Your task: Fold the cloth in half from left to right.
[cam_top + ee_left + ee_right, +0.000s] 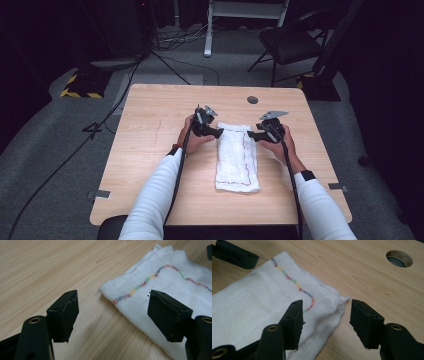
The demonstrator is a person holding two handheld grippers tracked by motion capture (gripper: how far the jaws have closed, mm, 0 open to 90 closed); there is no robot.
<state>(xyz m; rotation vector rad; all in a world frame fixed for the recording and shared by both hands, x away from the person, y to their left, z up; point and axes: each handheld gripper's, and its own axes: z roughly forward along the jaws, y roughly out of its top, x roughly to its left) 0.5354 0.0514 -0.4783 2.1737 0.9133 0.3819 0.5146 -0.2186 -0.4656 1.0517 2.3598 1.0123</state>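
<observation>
- The folded white cloth lies in the middle of the wooden table, its long axis running from the near edge toward the far edge, with a slight lean to the left at the far end.
- A line of coloured stitching runs along its right side and turns across the far end.
- The left gripper sits at the cloth's far left corner, jaws apart and holding nothing; that corner lies between them.
- The right gripper sits at the far right corner, jaws likewise apart around that corner; whether its left pad brushes the fabric is hard to tell.
- A round hole lies farther back.
</observation>
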